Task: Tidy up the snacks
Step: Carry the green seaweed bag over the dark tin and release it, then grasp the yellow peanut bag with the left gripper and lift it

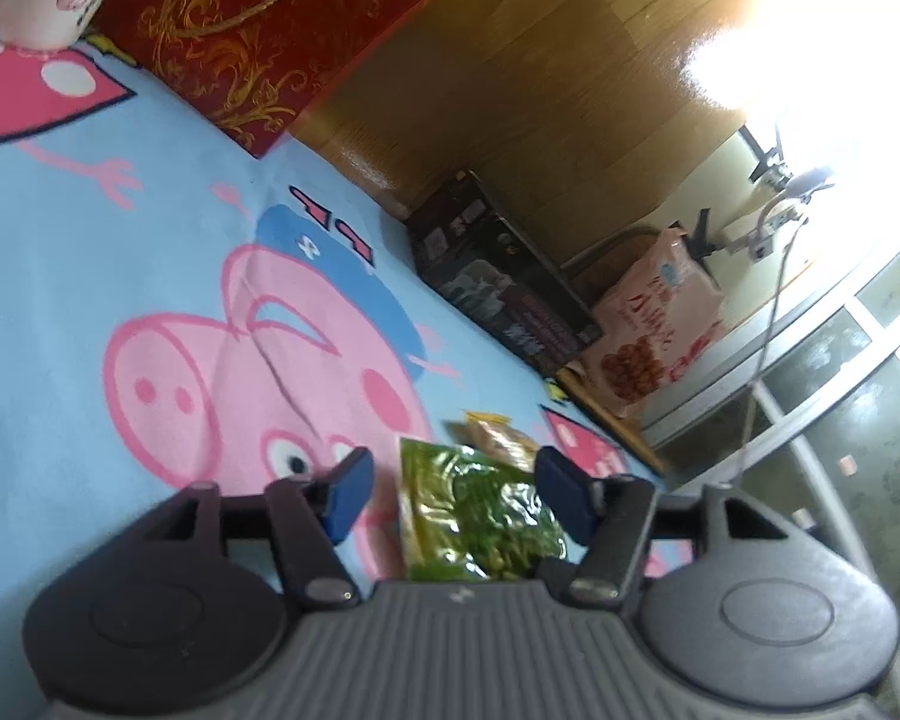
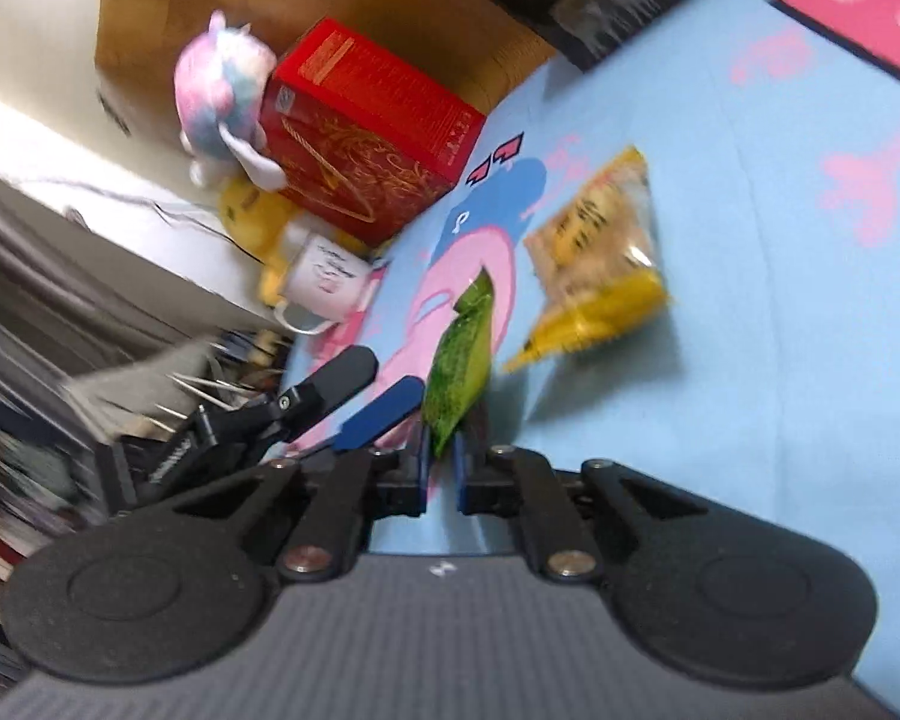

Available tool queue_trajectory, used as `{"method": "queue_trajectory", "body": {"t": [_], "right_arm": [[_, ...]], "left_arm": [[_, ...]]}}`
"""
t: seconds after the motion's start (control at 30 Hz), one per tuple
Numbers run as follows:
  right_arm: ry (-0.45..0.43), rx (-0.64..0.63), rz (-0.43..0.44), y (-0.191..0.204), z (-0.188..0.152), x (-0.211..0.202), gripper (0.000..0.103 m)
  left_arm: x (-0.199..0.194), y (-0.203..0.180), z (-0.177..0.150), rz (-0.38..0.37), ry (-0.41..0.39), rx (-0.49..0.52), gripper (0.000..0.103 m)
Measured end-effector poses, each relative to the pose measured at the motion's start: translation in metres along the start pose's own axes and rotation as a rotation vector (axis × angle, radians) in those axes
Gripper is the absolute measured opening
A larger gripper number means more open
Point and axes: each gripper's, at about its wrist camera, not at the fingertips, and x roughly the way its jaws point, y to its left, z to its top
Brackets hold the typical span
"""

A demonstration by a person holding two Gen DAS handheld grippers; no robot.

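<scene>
The right gripper (image 2: 441, 468) is pinching a crinkly, glossy green snack packet (image 2: 459, 360) beside the left gripper (image 1: 450, 492), whose fingers are standing apart around it

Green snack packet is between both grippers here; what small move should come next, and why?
Probably draw the left gripper back: its blue pads stand clear of the crinkly green snack packet, while the right gripper pinches its edge above the blue cartoon-pig cloth.

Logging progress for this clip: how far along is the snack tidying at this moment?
Early or midway. Nothing looks put away yet: the yellow snack bag lies loose on the cartoon blanket. In hand: the right gripper is shut on the green snack bag, held edge-up, while the left gripper stands open around it without pressing. Left: placing both bags; no destination is evident.
</scene>
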Motion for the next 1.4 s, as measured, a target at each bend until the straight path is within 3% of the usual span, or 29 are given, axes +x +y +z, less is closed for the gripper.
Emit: {"method": "queue_trajectory", "body": {"t": [0.1, 0.2, 0.37, 0.43, 0.53, 0.77, 0.97, 1.03, 1.13, 1.17, 1.3, 1.4], "right_arm": [[-0.029, 0.075, 0.066, -0.010, -0.001, -0.019, 0.010], [-0.049, 0.106, 0.134, -0.013, 0.002, -0.034, 0.010], [-0.098, 0.136, 0.221, -0.012, 0.013, -0.052, 0.010], [-0.120, 0.138, 0.243, -0.012, 0.020, -0.062, 0.010], [-0.151, 0.127, 0.242, -0.012, 0.040, -0.075, 0.010], [-0.257, -0.024, 0.095, 0.009, 0.138, -0.091, 0.011], [-0.296, -0.098, -0.057, -0.005, 0.221, -0.065, 0.016], [-0.322, -0.172, -0.177, -0.008, 0.239, -0.055, 0.022], [-0.385, -0.301, -0.370, -0.008, 0.244, -0.046, 0.046], [-0.401, -0.326, -0.396, -0.009, 0.241, -0.048, 0.046], [-0.445, -0.344, -0.341, -0.013, 0.212, -0.072, 0.046], [-0.398, -0.330, -0.289, -0.014, 0.179, -0.082, 0.046]], "left_arm": [[-0.005, -0.006, -0.004, -0.046, 0.001, -0.033, 0.075], [0.000, -0.021, -0.009, -0.087, 0.032, -0.041, 0.075], [0.028, -0.053, -0.010, -0.124, 0.098, 0.014, 0.065], [0.039, -0.063, -0.004, -0.173, 0.112, 0.019, 0.050], [0.059, -0.086, 0.016, -0.187, 0.120, 0.071, 0.039], [0.148, -0.140, 0.097, -0.110, 0.125, 0.234, 0.039], [0.233, -0.139, 0.143, -0.024, 0.111, 0.241, 0.040], [0.259, -0.133, 0.149, 0.027, 0.119, 0.234, 0.047], [0.276, -0.128, 0.149, 0.075, 0.119, 0.249, 0.047], [0.274, -0.126, 0.148, 0.064, 0.109, 0.245, 0.047], [0.236, -0.121, 0.141, 0.024, 0.062, 0.259, 0.047], [0.197, -0.117, 0.130, 0.003, 0.053, 0.265, 0.047]]}}
